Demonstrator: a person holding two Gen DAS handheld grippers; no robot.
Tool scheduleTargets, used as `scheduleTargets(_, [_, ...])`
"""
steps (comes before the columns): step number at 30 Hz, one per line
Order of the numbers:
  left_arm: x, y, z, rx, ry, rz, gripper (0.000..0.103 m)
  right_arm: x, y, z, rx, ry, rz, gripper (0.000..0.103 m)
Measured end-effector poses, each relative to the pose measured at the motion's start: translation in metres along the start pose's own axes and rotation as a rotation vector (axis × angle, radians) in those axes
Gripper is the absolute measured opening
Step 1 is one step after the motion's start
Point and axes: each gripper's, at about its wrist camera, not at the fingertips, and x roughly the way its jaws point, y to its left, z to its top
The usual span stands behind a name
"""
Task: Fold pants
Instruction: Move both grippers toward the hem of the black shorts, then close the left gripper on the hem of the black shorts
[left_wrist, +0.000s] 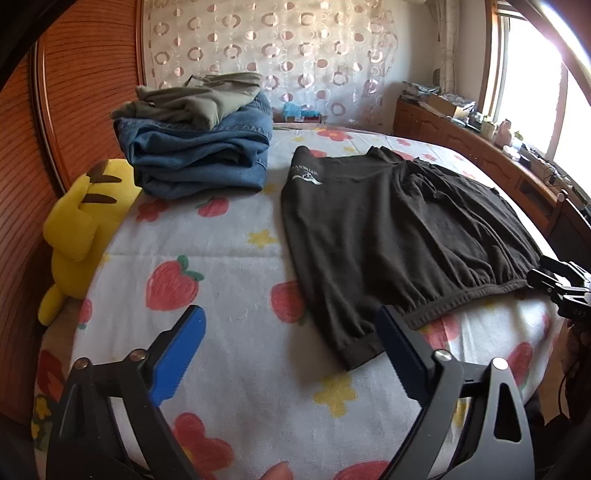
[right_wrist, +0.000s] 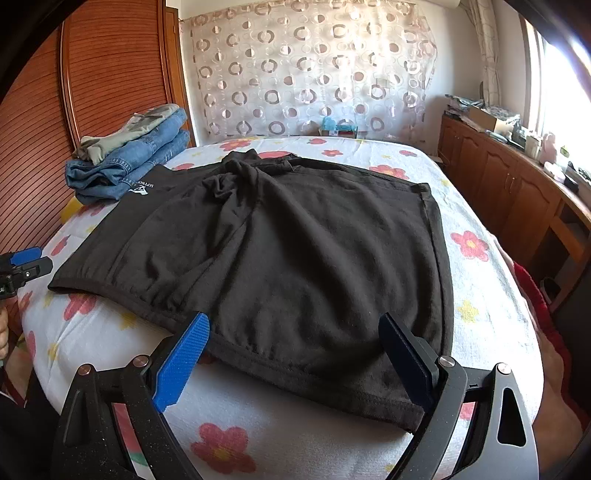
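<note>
Blue-padded fingers (right_wrist: 181, 363) of my right gripper (right_wrist: 295, 354) stand wide apart over the near hem of the black pants (right_wrist: 295, 251), gripping nothing. Those pants lie spread flat on the flower-print bed (right_wrist: 295, 435). My left gripper (left_wrist: 291, 350) is likewise spread wide and empty, hovering by the pants' near corner. Folded jeans (left_wrist: 199, 158) with an olive garment (left_wrist: 192, 99) on top sit stacked at the bed's far left.

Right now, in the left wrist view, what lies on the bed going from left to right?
Yellow plush toy → folded jeans stack with an olive garment on top → black pants → the right tool at the far right edge.
</note>
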Motion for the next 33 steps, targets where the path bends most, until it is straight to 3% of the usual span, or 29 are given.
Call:
scheduleTargets(10, [-0.003, -0.004, -0.011, 0.005, 0.038, -0.094, 0.056, -0.022, -0.004, -0.017, -0.012, -0.010, -0.013, 0.094])
scheduleTargets(19, [-0.003, -0.009, -0.012, 0.003, 0.043, -0.163, 0.034, -0.043, -0.010, -0.034, -0.033, -0.021, -0.025, 0.094])
scheduleTargets(27, [0.002, -0.015, -0.015, 0.008, 0.048, -0.143, 0.034, -0.048, -0.012, -0.036, -0.029, -0.027, -0.026, 0.094])
scheduleTargets(29, [0.002, -0.016, -0.015, 0.015, 0.048, -0.135, 0.034, -0.023, -0.005, -0.022, -0.026, -0.030, -0.030, 0.094])
scheduleTargets(33, [0.003, -0.018, -0.014, 0.022, 0.048, -0.137, 0.034, -0.016, -0.002, -0.017, -0.028, -0.031, -0.031, 0.094])
